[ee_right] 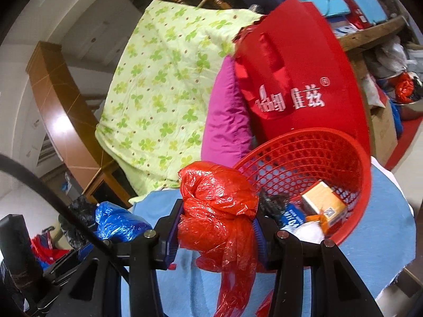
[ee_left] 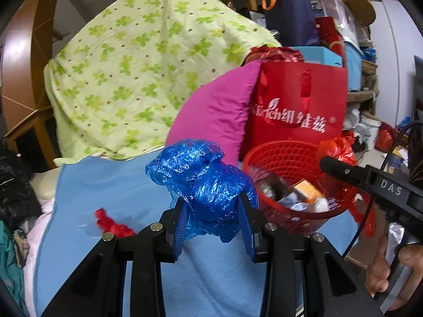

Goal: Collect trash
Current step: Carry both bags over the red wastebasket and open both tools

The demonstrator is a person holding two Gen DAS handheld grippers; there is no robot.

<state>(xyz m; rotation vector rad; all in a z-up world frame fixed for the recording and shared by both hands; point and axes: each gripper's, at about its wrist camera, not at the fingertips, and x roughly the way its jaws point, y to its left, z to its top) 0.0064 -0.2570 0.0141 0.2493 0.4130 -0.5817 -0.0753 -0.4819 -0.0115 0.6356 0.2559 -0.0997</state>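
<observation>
Left wrist view, left to right. Far left edge: dark crumpled clothing. Lower left: a small scrap of red plastic (ee_left: pixel 112 223) lies on the blue sheet (ee_left: pixel 111 185) that covers the bed. Upper left to centre: a green clover-print quilt (ee_left: pixel 137 66) is draped over a bulky pile. Bottom centre: your left gripper (ee_left: pixel 211 211) has its jaws drawn in narrow on a crumpled blue plastic bag (ee_left: pixel 201 179); the bag bulges above and between the blue pads. Centre right: a magenta pillow (ee_left: pixel 219 111) leans against a red gift bag (ee_left: pixel 298 100) with white lettering. Below that stands a red mesh basket (ee_left: pixel 280 158) on the sheet, already holding a small orange box (ee_left: pixel 308 189) and some white and dark wrappers. Right: your right gripper (ee_left: pixel 335 165) reaches in from the frame's right edge, with a crumpled red plastic bag (ee_left: pixel 337 149) bunched at its tip, just over the basket's right rim. Your right hand (ee_left: pixel 396 272) shows at lower right on the handle.

Right wrist view, left to right. Lower left: the blue bag appears again beside the left tool. Bottom centre: the right jaws are clamped narrow on the red bag, a tail of it hanging below. Right: the basket lies tilted toward the camera, the red bag touching or just before its near left rim; which, you cannot tell
</observation>
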